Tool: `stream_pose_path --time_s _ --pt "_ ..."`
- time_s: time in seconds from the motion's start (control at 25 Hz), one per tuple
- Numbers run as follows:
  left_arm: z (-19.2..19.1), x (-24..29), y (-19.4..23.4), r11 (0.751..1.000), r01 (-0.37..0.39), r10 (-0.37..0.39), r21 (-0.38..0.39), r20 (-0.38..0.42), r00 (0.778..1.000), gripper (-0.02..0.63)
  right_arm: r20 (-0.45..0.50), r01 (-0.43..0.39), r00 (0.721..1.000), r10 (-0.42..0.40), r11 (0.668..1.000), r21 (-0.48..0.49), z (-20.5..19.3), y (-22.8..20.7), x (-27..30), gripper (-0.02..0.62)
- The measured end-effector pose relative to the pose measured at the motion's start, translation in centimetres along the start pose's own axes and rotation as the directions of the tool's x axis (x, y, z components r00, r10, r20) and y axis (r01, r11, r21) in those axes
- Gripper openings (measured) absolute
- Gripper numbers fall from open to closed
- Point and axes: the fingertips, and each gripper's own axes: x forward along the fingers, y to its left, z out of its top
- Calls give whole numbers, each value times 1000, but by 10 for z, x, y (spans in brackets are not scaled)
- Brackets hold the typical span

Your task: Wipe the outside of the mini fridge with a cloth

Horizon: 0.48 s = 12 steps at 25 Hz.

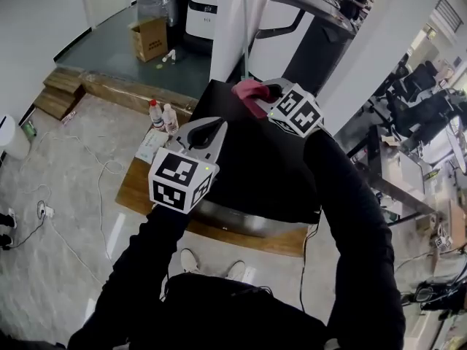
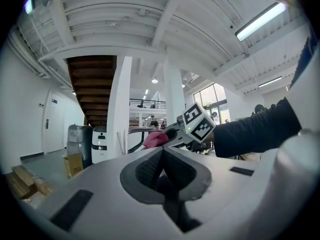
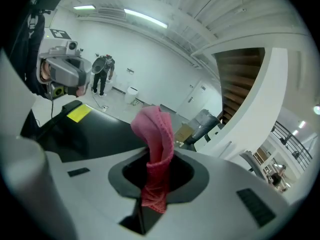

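Now, right claw [image 3: 159,170] — pinching pink cloth [image 3: 156,129]

Mid-frame: black boxy mini fridge [image 1: 263,173], top face toward camera, on a low wooden platform [image 1: 139,189]. At its 9 o'clock edge: left gripper [image 1: 213,128], marker cube facing up. At its 12 o'clock edge: right gripper [image 1: 271,92], crumpled pink cloth [image 1: 248,92] bunched at the jaw end. At 10 o'clock, just beside the fridge: 2 clear plastic bottles [image 1: 155,114], upright. At 11 o'clock, well apart on the grey floor: brown cardboard box [image 1: 149,39].
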Motion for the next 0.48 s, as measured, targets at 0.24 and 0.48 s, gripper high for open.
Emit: stream_pose_path --time_s 0.24,0.48 --pt "-11 5 35 999 17 -17 -36 -1 1000 6 -80 -2 997 2 1000 4 -21 -23 81 71" --pt "-22 3 51 998 36 -37 -56 -4 999 6 -199 -47 979 40 998 -30 -53 -19 117 64"
